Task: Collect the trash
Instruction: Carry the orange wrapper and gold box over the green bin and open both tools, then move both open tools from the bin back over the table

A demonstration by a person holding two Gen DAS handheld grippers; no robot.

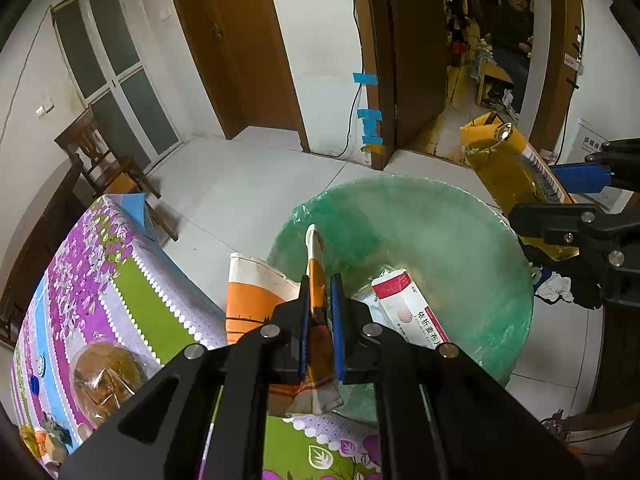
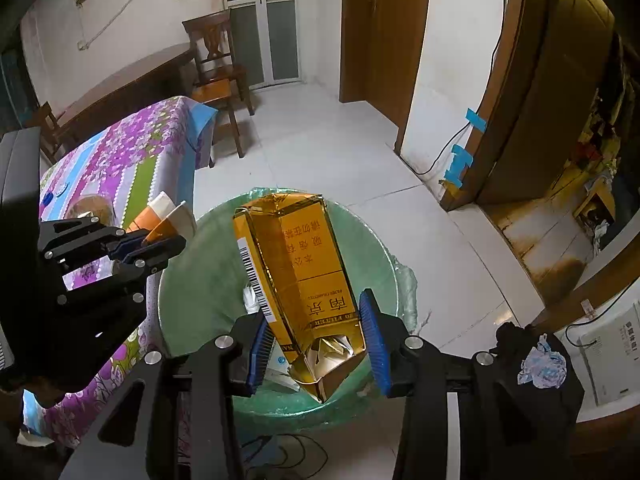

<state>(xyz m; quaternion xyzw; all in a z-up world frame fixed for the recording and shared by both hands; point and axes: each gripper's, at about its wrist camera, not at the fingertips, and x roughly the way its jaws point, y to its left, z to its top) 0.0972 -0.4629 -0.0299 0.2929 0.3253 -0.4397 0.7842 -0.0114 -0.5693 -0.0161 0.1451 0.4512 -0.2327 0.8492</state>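
Two grippers above the green-lined trash bin, the landmark here. Right gripper: jaws part-open, clamped across the gold carton, whose long axis runs forward past the fingers, directly over the bin's mouth. Left gripper: jaws shut on an orange-and-white paper bag, at the bin's table-side rim, so the right load seems better placed to drop

A: What stands behind the tabletop with the flowered cloth?
B: A wooden chair, near the glass door. Blue tape marks the doorframe.
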